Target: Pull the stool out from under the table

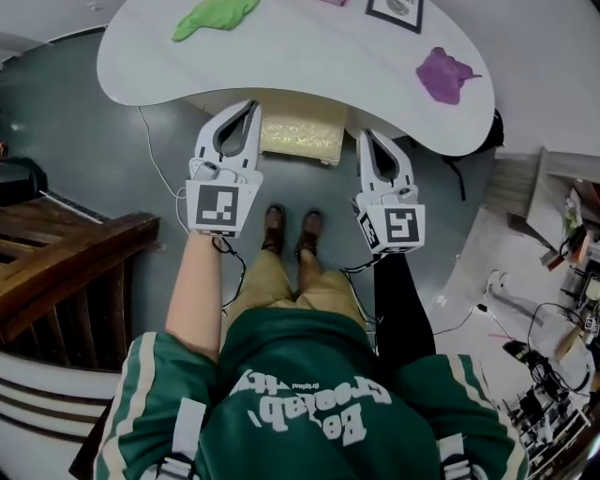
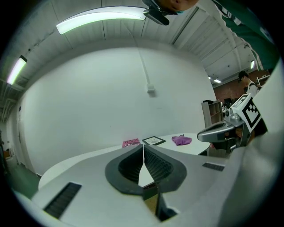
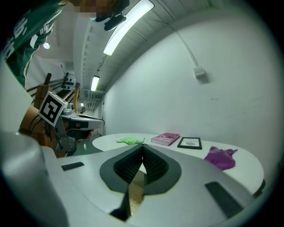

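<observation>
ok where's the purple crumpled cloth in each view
Head view: the purple crumpled cloth is upper right, at the right end of the white curved table.
Left gripper view: cloth small, right of centre.
Right gripper view: cloth lower right.
Shared landmark: the black-framed picture, left of the cloth in all three.

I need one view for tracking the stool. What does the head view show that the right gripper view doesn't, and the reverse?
Head view only: the person's brown shoes and the dark wooden furniture. Right gripper view only: the ceiling strip light and the small wall box. Both: the white curved table, green cloth, purple cloth, and the cream patterned stool seat, plain from the head but only a sliver behind the right gripper and its shut jaws.
</observation>
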The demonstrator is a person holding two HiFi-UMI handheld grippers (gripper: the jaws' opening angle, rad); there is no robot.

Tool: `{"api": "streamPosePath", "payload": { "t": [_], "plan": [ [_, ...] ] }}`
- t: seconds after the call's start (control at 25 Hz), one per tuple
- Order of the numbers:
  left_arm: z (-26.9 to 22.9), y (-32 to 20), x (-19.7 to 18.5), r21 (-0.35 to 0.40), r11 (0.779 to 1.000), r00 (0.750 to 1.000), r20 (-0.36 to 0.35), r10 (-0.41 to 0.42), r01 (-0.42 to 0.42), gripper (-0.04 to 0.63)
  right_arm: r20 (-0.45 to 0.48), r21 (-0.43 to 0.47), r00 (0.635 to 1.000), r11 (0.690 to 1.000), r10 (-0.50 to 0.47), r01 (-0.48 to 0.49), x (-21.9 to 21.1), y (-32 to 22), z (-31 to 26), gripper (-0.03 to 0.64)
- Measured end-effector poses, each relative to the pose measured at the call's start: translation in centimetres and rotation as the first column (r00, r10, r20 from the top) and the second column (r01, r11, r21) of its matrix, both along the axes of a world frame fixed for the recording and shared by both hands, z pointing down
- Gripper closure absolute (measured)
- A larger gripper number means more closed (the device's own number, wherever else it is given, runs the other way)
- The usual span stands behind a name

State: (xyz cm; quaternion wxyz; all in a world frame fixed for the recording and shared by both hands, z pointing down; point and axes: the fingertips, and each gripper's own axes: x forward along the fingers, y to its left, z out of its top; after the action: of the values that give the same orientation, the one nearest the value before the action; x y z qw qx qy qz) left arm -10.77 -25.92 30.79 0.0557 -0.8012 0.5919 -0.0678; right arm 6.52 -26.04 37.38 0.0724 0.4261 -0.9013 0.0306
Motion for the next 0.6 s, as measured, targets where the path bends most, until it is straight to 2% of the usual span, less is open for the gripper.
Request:
{"api": "streamPosePath", "payload": {
  "t": [0.16,0.32,0.36,0.44,0.56,0.6],
  "plan": [
    [4.2,-0.4,-0.5,-0.054,0.998,0.998,0.053,0.035,-0.032,0.580,-0.032,-0.047,0.999,0.999,0.023,-0.025,-0.3,0.8,3.1,0.607],
    [7.7,-1.1,-1.4,-0.052,0.997,0.996,0.063,0.059,-0.056,0.577,-0.082,-0.078,0.996,0.997,0.020,-0.026,-1.2,1.1,6.9,0.533],
    [8.5,-1.1,-1.7,-0.046,0.998,0.996,0.067,0.056,-0.053,0.554,-0.096,-0.087,0.995,0.996,0.022,-0.031,-1.4,1.3,7.9,0.520],
    [10.3,-0.8,-2.4,-0.052,0.997,0.996,0.068,0.058,-0.054,0.420,-0.122,-0.108,0.992,0.993,0.033,-0.046,-1.7,1.9,9.7,0.498],
    [13.4,0.1,-3.3,-0.087,0.993,0.995,0.055,0.085,-0.080,0.352,-0.156,-0.132,0.987,0.989,0.044,-0.065,-2.1,2.6,12.3,0.432],
    [14.4,0.4,-3.6,-0.101,0.991,0.994,0.047,0.096,-0.091,0.349,-0.169,-0.139,0.985,0.988,0.043,-0.067,-2.3,2.8,13.1,0.403]
  ]
}}
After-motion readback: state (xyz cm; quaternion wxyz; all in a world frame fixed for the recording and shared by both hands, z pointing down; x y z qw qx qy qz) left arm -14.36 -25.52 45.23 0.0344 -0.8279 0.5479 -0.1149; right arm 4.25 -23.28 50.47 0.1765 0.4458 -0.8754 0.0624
